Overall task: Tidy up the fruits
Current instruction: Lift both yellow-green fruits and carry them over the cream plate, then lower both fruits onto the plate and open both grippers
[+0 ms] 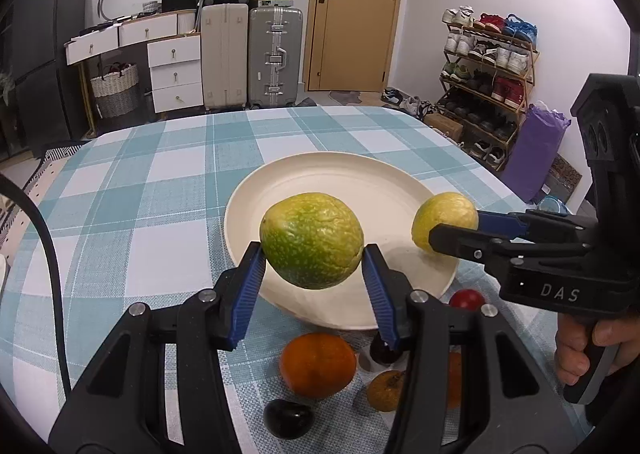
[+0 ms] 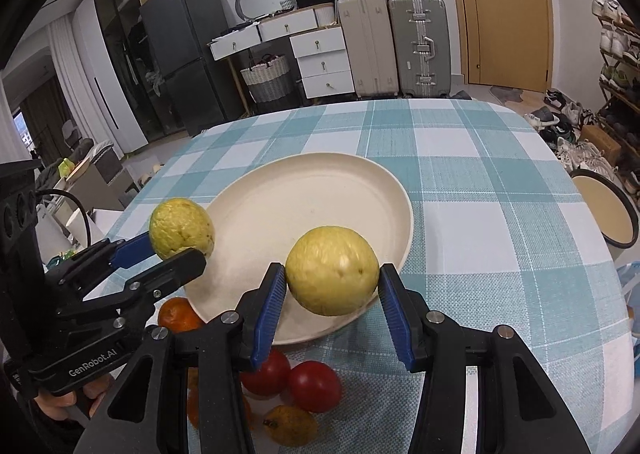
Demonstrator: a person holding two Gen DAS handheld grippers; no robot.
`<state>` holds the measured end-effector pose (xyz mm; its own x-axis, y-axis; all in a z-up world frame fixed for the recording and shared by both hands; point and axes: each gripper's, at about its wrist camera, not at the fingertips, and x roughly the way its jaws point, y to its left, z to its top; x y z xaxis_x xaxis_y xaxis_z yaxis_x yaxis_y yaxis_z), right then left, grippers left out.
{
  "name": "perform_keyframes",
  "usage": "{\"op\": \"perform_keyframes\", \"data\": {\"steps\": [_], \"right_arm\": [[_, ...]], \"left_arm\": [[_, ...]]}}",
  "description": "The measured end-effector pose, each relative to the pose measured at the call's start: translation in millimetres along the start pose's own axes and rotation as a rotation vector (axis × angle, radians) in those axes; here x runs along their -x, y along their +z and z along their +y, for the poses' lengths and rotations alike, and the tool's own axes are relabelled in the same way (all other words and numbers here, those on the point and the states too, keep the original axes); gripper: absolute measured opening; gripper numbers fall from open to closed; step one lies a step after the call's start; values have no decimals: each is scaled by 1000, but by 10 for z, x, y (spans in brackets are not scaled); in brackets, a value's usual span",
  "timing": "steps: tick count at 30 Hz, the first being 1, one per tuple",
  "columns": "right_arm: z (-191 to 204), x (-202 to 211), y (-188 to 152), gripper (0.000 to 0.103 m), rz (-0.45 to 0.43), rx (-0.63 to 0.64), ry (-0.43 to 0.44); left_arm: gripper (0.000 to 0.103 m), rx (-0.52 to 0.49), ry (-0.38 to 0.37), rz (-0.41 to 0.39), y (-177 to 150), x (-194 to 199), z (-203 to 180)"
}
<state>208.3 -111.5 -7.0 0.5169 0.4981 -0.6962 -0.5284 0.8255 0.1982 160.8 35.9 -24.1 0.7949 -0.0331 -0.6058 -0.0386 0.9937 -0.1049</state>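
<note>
A cluttered room of suitcases, drawers and a shoe rack lies behind a desk (image 1: 120, 189) covered in a teal-and-white check cloth, with a cream plate (image 1: 320, 177) lying empty at its middle. The left hand-held gripper (image 1: 314, 274) pinches a green-yellow round fruit (image 1: 312, 240) between its blue pads, held in the air above the near rim of the plate. The right hand-held gripper (image 2: 332, 286) likewise clamps a yellow round fruit (image 2: 332, 270), also raised over the plate's near edge. The two held fruits sit near each other but apart.

Below the grippers, on the cloth just short of the plate, lie the unsorted pieces: an orange (image 1: 318, 364), two red fruits (image 2: 294, 378), a dark glossy fruit (image 1: 288, 418) and a small brownish one (image 1: 386, 390).

The main risk, as I judge it, is rolling. Both fruits are round and the plate is shallow with a low rim, so a release from height could send one across the plate and off onto the cloth. The pads touch each fruit only at its sides, so a tilt of the wrist could let it slip early. With both grippers converging on the same near edge, they might also knock together or nudge the plate into the loose fruit below.
</note>
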Motion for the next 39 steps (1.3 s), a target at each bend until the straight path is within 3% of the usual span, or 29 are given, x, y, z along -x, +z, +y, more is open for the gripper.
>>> {"op": "perform_keyframes", "data": {"steps": [15,20,22,27,30,33,39], "right_arm": [[-17,-25,35,49,-13,4,-38],[12,131,0,65,-51,28,-53],[11,203,-23,67,-61,26,-42],[17,407,-94,88,-93,16,-25],[71,531,-147,102,-100,36,-31],[131,634,-211,103,-100,56,-43],[222,786,-334,103,-93,59,-29]], "left_arm": [[48,11,-5,34,-20,-95,27],[48,7,-2,7,-34,-21,19],[55,1,4,4,-54,23,3],[81,19,-15,-31,-93,266,10],[87,36,-31,-52,-127,449,33],[103,29,-6,-64,-175,612,37],[102,30,12,-73,-294,918,74]]}}
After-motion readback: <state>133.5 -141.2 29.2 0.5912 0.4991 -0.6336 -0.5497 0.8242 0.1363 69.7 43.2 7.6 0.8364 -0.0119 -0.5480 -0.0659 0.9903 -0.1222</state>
